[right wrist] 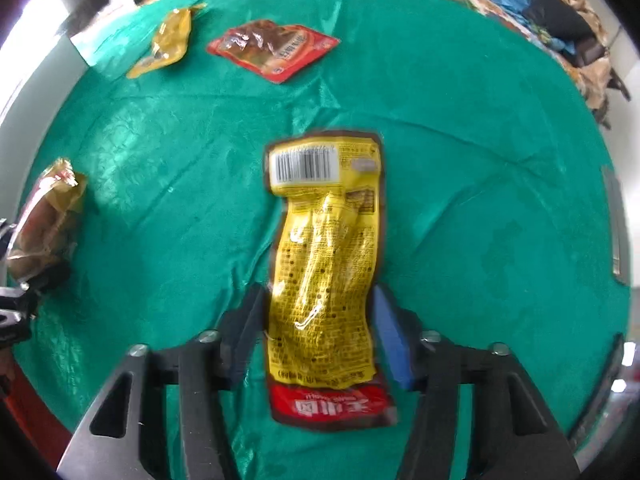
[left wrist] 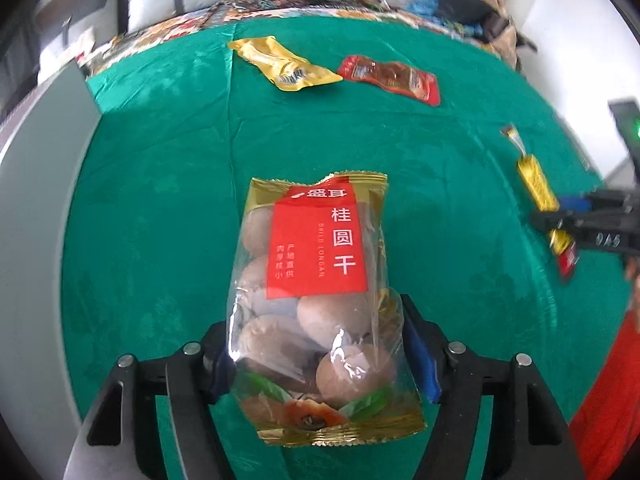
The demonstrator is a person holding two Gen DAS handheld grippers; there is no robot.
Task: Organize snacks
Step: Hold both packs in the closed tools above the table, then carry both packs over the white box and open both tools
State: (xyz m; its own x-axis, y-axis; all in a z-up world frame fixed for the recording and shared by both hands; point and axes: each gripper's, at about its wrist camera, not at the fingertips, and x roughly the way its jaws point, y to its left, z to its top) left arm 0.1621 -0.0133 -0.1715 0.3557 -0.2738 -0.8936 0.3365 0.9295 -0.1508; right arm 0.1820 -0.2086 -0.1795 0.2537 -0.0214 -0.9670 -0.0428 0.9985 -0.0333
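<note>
Left claw [left wrist: 320, 356] clamping clear longan bag [left wrist: 316, 300], right claw [right wrist: 316, 336] gripping yellow packet [right wrist: 324, 264]

We cannot read the small print on the yellow packet [right wrist: 326, 264], blurred mid-frame; the longan bag [right wrist: 42, 224] is cut off at the left edge.

The bench [left wrist: 160, 208] is covered with a green cloth [right wrist: 460, 220] that looks soft, slightly shiny and creased. The longan bag [left wrist: 316, 304] is made of clear, glossy plastic film with gold foil edges and a matt red label. The yellow packet [right wrist: 324, 264] is seen as wrinkled, shiny plastic. The red pouch [right wrist: 272, 50] is glossy too. The fingers [right wrist: 390, 340] are faced with matt blue pads, and dull black plastic with bright metal pins is seen behind them.
</note>
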